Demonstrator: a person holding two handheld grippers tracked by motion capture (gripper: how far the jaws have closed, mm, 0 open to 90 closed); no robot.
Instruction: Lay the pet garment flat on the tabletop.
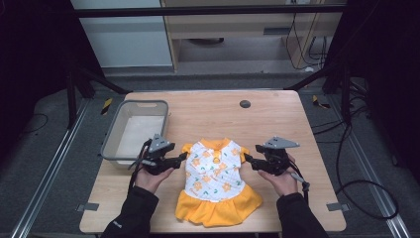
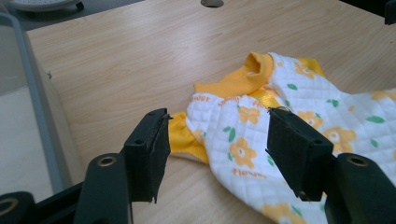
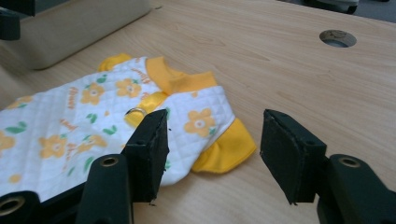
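**Observer:** Where do you stand right now?

**Operator:** I have the small quilted white dress with orange flowers and a yellow skirt (image 1: 216,178) lying flat, front up, on the pale wooden table (image 1: 277,114), near its front edge. My left gripper (image 1: 184,156) sits at its left short sleeve (image 2: 184,136), jaws spread wide, nothing between them. My right gripper (image 1: 249,159) mirrors it at the right sleeve (image 3: 227,145), jaws equally apart and empty.

**Observer:** So which step is that?

**Operator:** I judge it as the approach before the first grasp, likely the start of a fold. Neither sleeve is pinched yet.

**Observer:** What does the next move need?

**Operator:** I need to bring each pair of jaws low so the yellow cuff slides between them, then close on the fabric alone without scraping the table. Both sides should bite evenly, or the dress will skew.

**Observer:** And the grey plastic basket (image 1: 115,130)?

**Operator:** It sits to the left of the dress, just beyond my left hand (image 1: 151,177); I keep clear of it.
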